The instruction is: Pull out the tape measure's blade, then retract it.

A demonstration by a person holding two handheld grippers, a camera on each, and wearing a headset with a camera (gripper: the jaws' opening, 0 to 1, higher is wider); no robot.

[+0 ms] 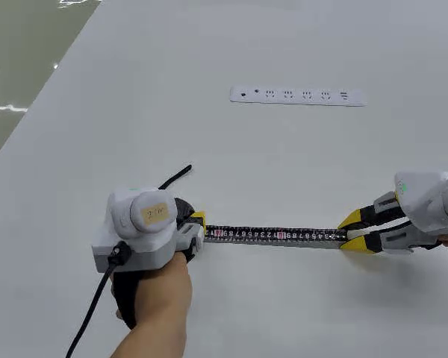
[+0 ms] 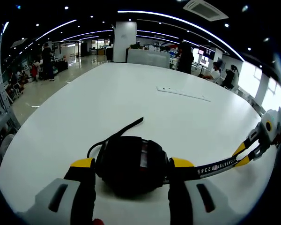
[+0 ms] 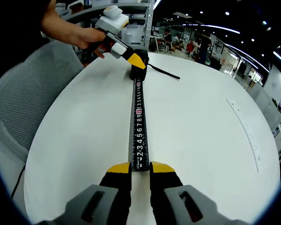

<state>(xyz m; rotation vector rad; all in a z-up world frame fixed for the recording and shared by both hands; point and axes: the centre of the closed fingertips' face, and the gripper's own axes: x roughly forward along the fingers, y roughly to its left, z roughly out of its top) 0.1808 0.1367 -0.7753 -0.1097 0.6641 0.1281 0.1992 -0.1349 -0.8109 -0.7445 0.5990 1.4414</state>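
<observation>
In the head view we see little of the tape measure's black case [image 1: 184,212], masked by the left gripper [image 1: 197,233]. The tip of the blade [image 1: 276,235] vanishes between the jaws of the right gripper [image 1: 349,234], which runs off the right edge.

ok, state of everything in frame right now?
tape measure case, gripped on both sides
blade, pulled out, lying straight
left tongs, shut on the case
right tongs, shut on the blade's tip
strap, loose, trailing behind the case
power strip, flat, nothing plugged in
</observation>
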